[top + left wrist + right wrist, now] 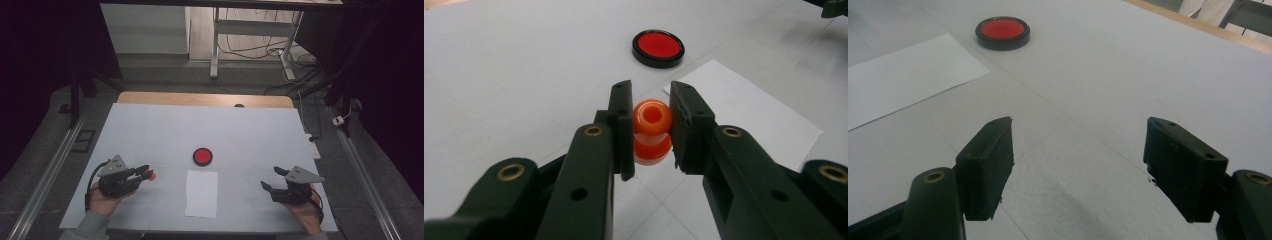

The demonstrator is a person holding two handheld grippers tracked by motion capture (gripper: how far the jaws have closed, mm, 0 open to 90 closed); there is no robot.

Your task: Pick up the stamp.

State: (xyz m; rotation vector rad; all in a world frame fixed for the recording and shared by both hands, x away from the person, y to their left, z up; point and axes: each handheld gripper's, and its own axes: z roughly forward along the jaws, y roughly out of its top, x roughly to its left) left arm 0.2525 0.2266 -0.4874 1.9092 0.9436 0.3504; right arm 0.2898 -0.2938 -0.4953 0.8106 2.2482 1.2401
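My left tool (651,120) is pinching a small orange knobbed plastic piece (652,131) over the white table (150,130), right tool (1078,170) spread wide.

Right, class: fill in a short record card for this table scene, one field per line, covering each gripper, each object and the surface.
left gripper: shut on orange stamp
right gripper: open, holding nothing
red ink pad: open, round, black-rimmed, mid-table, just beyond the paper
white paper sheet: flat, between the two grippers
table: white surface, wooden far edge
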